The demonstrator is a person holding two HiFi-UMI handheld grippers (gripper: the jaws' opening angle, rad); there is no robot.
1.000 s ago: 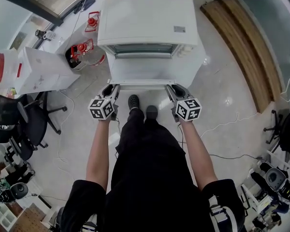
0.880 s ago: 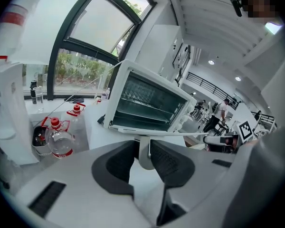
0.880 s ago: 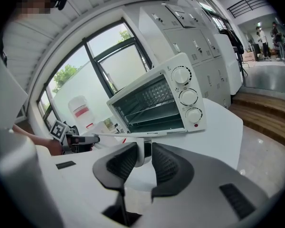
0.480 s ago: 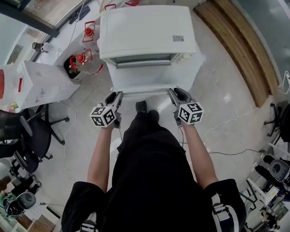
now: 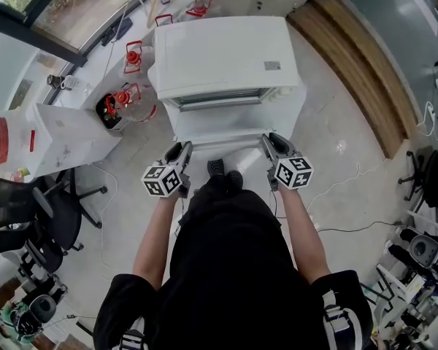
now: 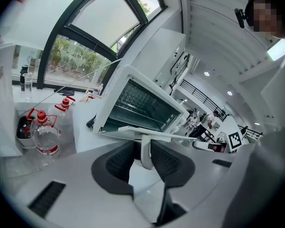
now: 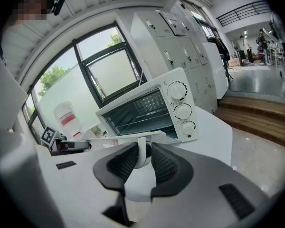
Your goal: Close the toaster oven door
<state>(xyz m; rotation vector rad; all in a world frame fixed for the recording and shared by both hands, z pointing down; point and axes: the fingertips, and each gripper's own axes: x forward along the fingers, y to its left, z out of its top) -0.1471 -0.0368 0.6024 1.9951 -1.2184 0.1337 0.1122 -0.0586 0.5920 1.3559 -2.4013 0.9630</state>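
Note:
A white toaster oven [image 5: 223, 53] stands on a white table [image 5: 292, 115], its door [image 5: 219, 122] hanging open and roughly level toward me. In the left gripper view the oven [image 6: 142, 103] shows its wire rack, and my left gripper [image 6: 142, 152] is shut on the left post of the door handle [image 6: 147, 134]. My right gripper [image 7: 142, 156] is shut on the handle's right post [image 7: 140, 148], below the oven's three knobs [image 7: 183, 111]. Seen from the head view, the left gripper [image 5: 181, 153] and right gripper [image 5: 272, 146] sit at the door's front edge.
Water bottles with red caps [image 5: 128, 93] stand left of the oven, also in the left gripper view [image 6: 45, 133]. A white box [image 5: 58, 133] and office chairs [image 5: 29, 210] are at the left. A wooden step [image 5: 358, 57] runs along the right. My feet [image 5: 223, 170] are under the door.
Both grippers stay on the handle. The door looks shorter front to back in the head view, as if its front edge has come up a little; the head camera has shifted.

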